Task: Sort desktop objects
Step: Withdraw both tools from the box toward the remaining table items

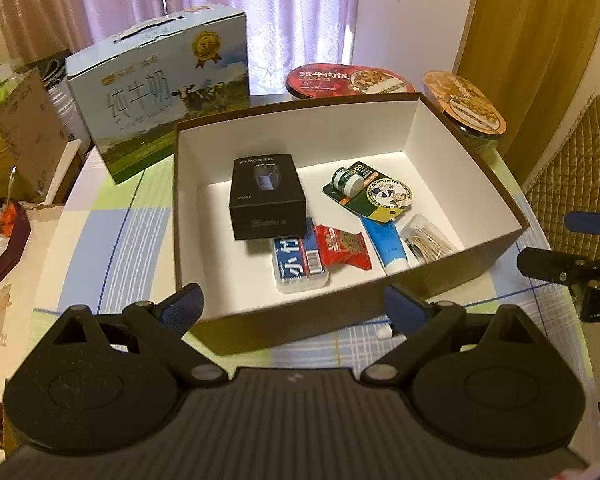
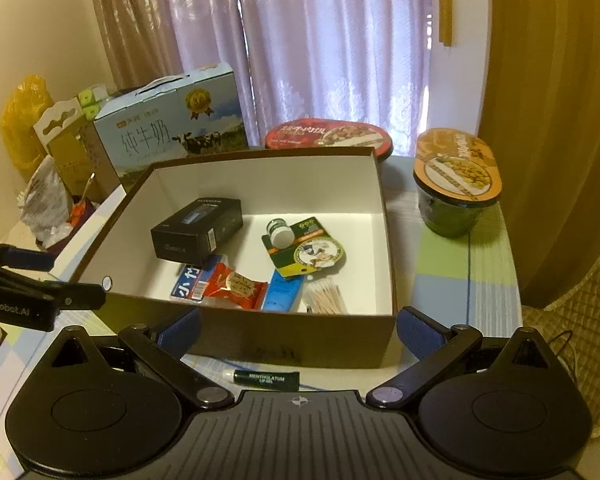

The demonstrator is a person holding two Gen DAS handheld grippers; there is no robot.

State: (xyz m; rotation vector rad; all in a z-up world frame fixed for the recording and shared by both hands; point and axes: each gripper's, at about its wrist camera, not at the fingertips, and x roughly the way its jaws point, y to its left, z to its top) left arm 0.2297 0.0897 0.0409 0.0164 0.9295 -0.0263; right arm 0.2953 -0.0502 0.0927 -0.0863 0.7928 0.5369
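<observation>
Two handheld grippers are hovering at the near wall of an open cardboard box point(image 2: 260, 336) standing on a checked surface point(image 2: 444, 280); the left gripper point(image 1: 294, 306) is holding its jaws spread wide with nothing between them; the right gripper point(image 2: 298, 326) is likewise gaping wide and empty. Inside the box a black carton point(image 2: 198, 230), a blue packet point(image 2: 192, 284), a red snack pouch point(image 2: 236, 286), a small jar point(image 2: 281, 234), a blue tube point(image 2: 284, 292) and cotton swabs point(image 2: 326, 298) are lying; a dark lip balm stick point(image 2: 266, 379) is lying on the surface just outside the box's near wall; a milk carton point(image 2: 172, 132) is standing behind.
</observation>
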